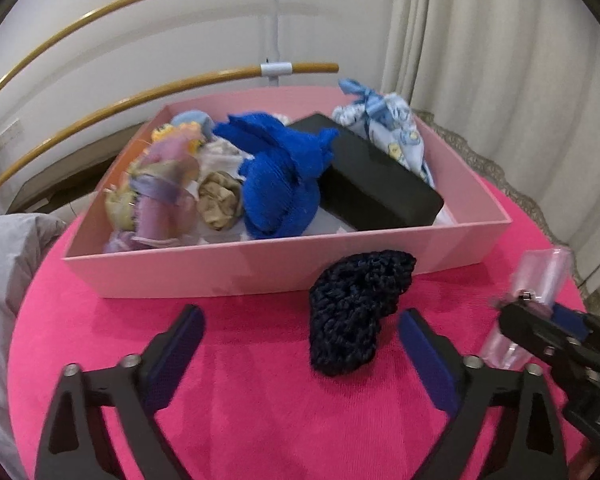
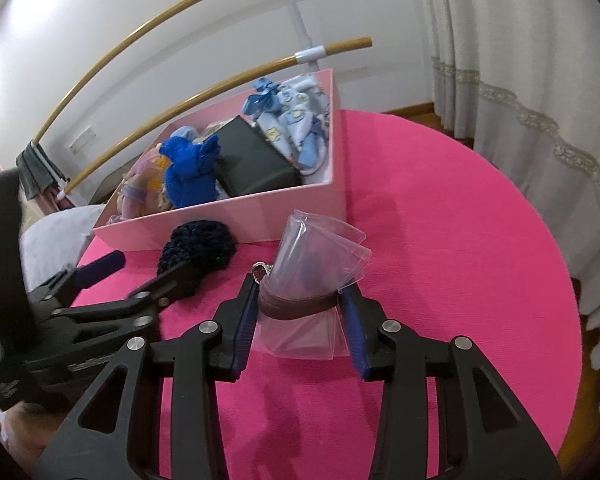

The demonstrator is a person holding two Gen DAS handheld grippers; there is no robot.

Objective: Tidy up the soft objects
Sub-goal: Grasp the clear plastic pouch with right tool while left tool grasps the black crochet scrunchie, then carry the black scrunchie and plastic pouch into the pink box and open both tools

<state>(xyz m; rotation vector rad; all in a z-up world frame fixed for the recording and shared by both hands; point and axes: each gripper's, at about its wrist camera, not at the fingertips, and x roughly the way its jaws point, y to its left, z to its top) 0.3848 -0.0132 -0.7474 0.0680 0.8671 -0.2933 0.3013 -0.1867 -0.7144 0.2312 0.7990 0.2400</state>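
Note:
A dark navy knitted piece (image 1: 358,312) lies on the pink table just in front of the pink box (image 1: 260,268). My left gripper (image 1: 300,344) is open, its fingers on either side of and just short of the knit; it also shows in the right wrist view (image 2: 148,268). My right gripper (image 2: 300,300) is shut on a clear plastic pouch with a brown band (image 2: 316,260), held above the table right of the knit (image 2: 196,246). The pouch also shows in the left wrist view (image 1: 536,284). The box (image 2: 292,216) holds a blue knit (image 1: 284,184), a black block (image 1: 376,184) and other fabrics.
The round table has a pink cloth (image 2: 440,240). Curtains (image 1: 500,60) hang at the right and wooden rails (image 1: 160,92) run behind the box. A grey cushion (image 1: 8,280) sits at the table's left edge.

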